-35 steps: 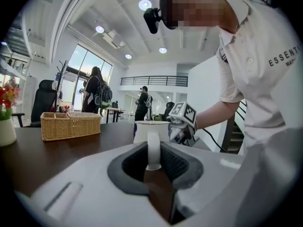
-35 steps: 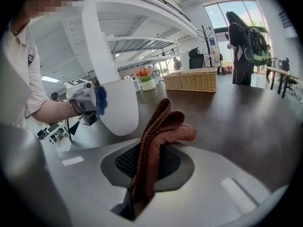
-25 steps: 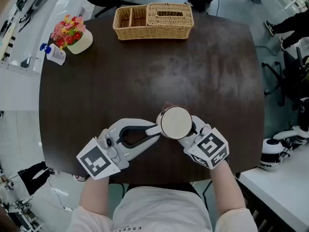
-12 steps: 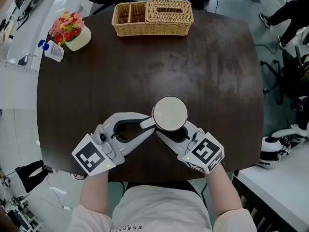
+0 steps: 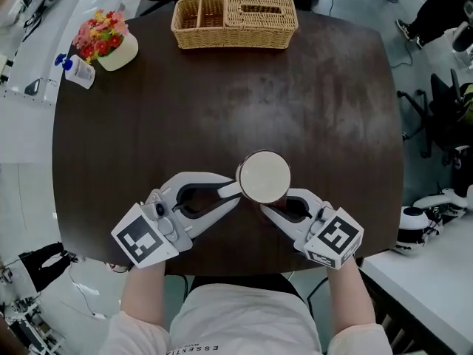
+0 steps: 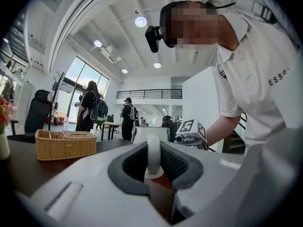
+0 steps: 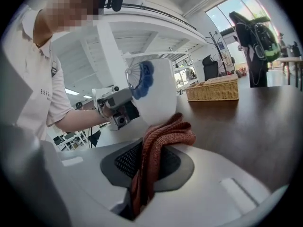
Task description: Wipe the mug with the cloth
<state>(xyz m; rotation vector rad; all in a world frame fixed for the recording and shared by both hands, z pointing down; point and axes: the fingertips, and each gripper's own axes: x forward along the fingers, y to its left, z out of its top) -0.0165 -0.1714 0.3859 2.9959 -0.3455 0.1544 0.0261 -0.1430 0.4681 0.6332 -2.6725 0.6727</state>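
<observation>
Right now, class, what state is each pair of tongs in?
Left tongs: closed on the mug handle.
Right tongs: closed on the cloth.

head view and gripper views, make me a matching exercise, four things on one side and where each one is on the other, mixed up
Things:
1. mug
2. cloth
3. wicker basket
4. flower pot

Places:
A. at the far edge of the table
B. clamped in the right gripper
C. held by its handle in the left gripper
D. at the table's far left corner

Pairs: 1-C, 2-B, 3-A, 4-D
</observation>
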